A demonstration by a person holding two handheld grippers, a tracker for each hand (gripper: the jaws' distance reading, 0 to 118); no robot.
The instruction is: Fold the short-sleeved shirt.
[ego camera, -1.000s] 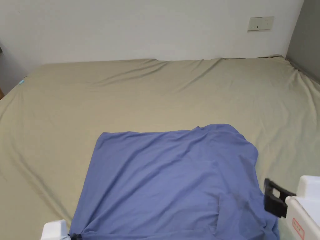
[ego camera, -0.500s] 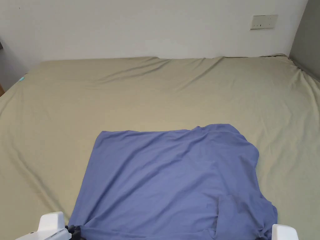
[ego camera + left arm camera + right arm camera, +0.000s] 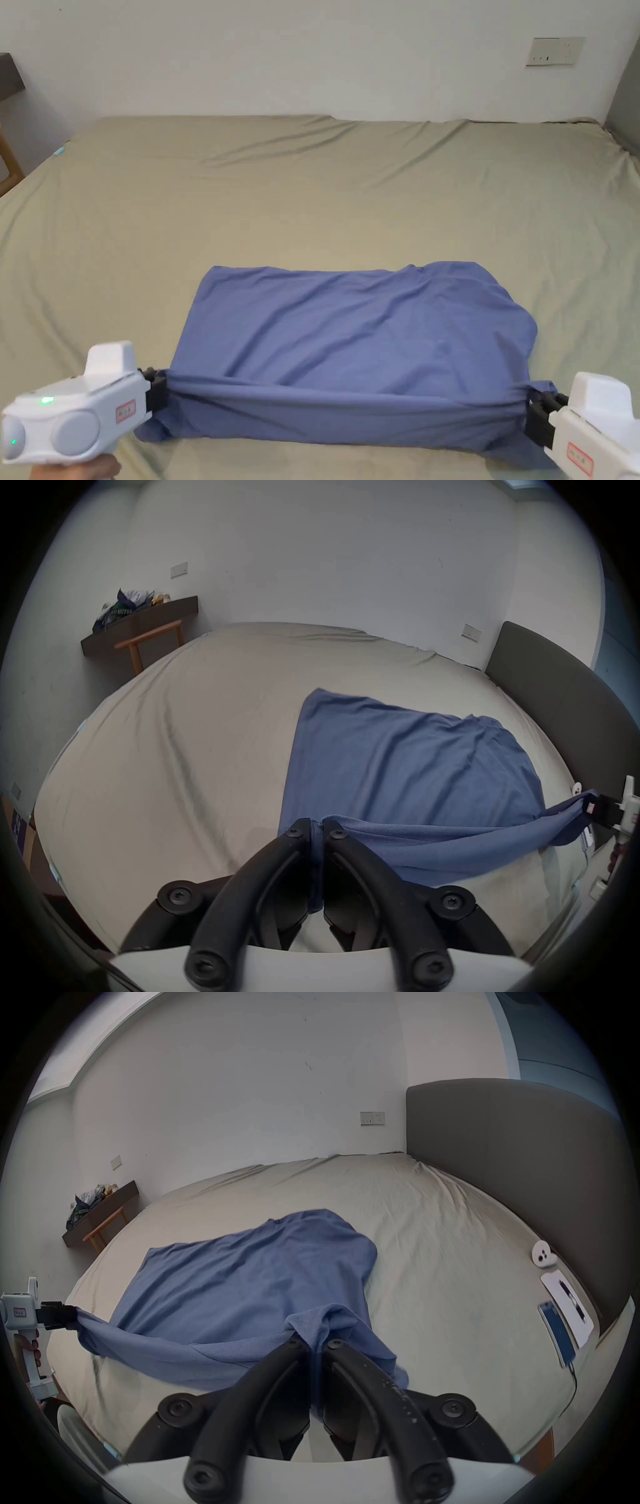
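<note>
Shirt spread on bed, near edge lifted taut between left gripper and right gripper (both clamped on cloth). Probably mid-fold; carrying over and smoothing left.

You are facing a wide bed whose beige sheet is lying in shallow wrinkles, running back to a plain white wall. A pale switch plate is sitting on that wall toward the right. At the bed's right side a dark grey padded headboard is standing upright. Off the bed's left side a dark wall shelf is carrying a heap of bags, with a wooden chair standing just below it. Soft, even light is filling the room.
</note>
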